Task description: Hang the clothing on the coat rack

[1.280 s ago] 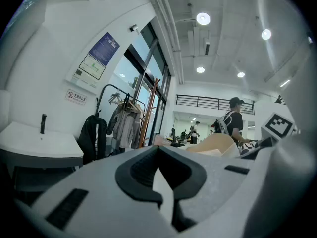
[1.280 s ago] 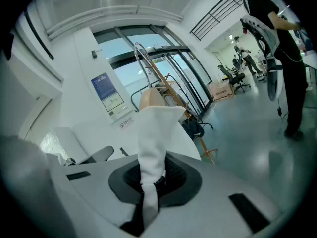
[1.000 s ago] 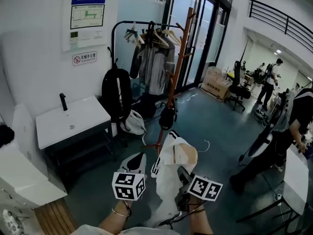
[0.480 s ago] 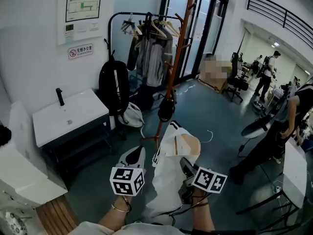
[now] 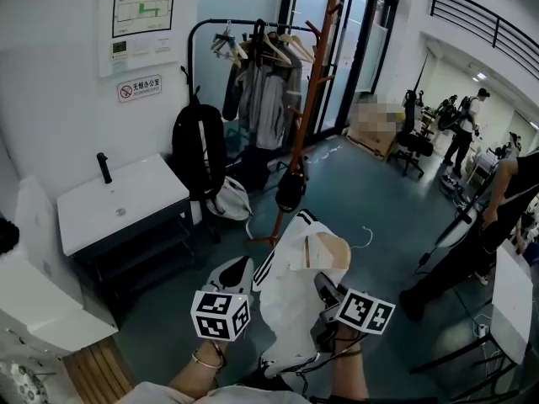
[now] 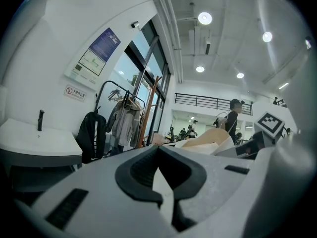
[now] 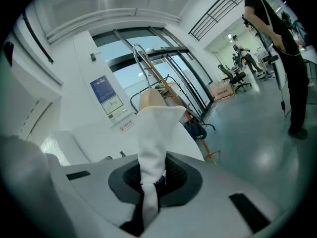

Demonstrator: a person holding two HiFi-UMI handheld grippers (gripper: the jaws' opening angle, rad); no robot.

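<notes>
Grey-floored lobby, coat rack (image 5: 307,116) ahead. Right gripper (image 7: 151,182) clenched on white garment (image 5: 290,301); left gripper (image 6: 159,150) closed, seemingly empty. Raise collar high, loop onto free peg.

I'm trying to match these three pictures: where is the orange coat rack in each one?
Head view: coat rack upper centre, slanting pole.
Left gripper view: left of centre, beside hanging clothes.
Right gripper view: centre, partly behind the white garment.
Shared landmark: blue wall poster, left of the rack in all three.
</notes>
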